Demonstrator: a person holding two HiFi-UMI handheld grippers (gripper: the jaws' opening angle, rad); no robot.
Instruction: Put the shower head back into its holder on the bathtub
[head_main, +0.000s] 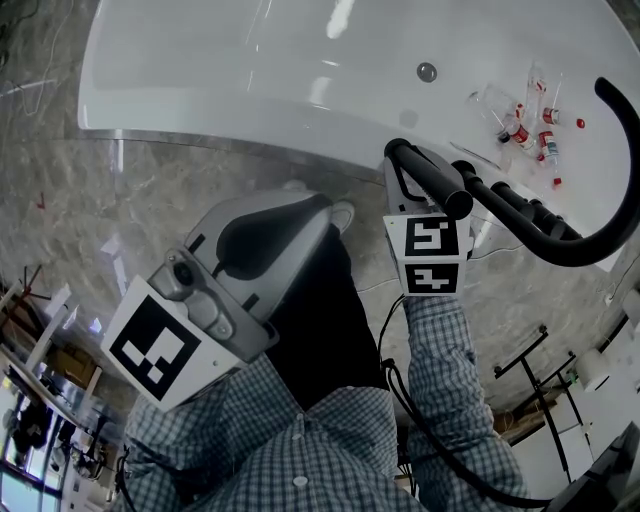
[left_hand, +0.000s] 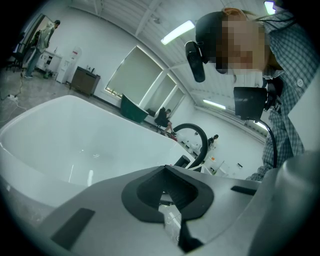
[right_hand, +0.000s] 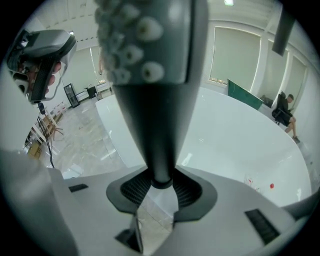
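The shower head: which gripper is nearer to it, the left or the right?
Right. The right gripper is shut on the shower head by its handle. The left gripper hangs apart from it, above the floor beside the bathtub.

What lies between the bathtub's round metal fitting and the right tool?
Nothing; bare white bathtub surface runs from fitting to right tool, in the head view.

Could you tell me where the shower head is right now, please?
The shower head is right of centre in the head view, clamped in the right gripper by the near rim of the bathtub.
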